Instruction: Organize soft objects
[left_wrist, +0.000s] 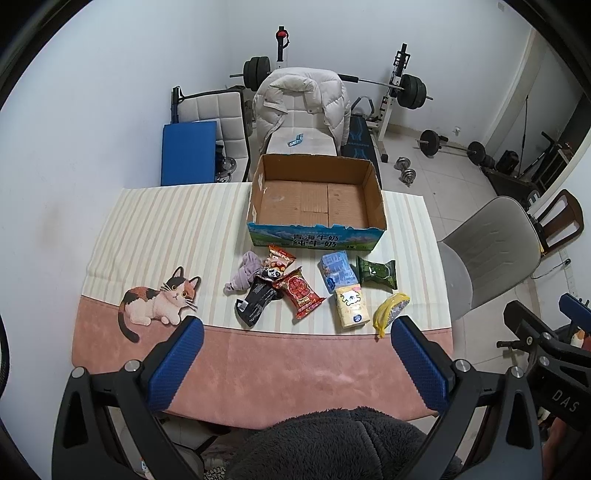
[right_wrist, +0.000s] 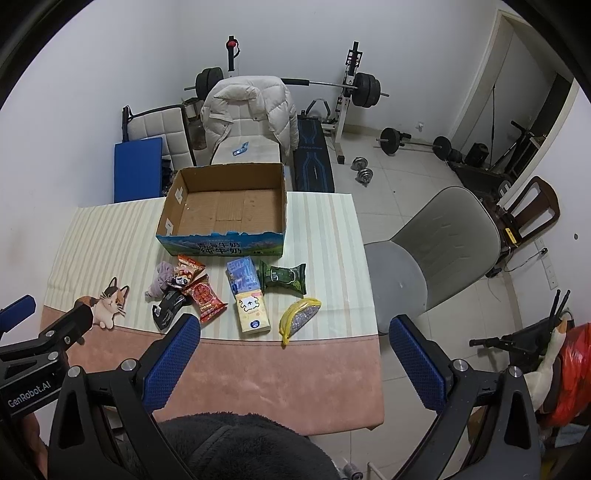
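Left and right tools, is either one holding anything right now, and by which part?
Nothing is held. The left tool and the right tool both hang open above the tablecloth, with empty space between their blue pads.

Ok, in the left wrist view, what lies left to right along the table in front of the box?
Purple cloth → black packet → red snack packet → yellow tissue pack → yellow banana-shaped pouch. All lie loose on the table; the cardboard box holds nothing.

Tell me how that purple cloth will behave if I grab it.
The purple cloth lies crumpled, so it will probably droop from the tongs. It touches the snack packets, so it may drag them along.
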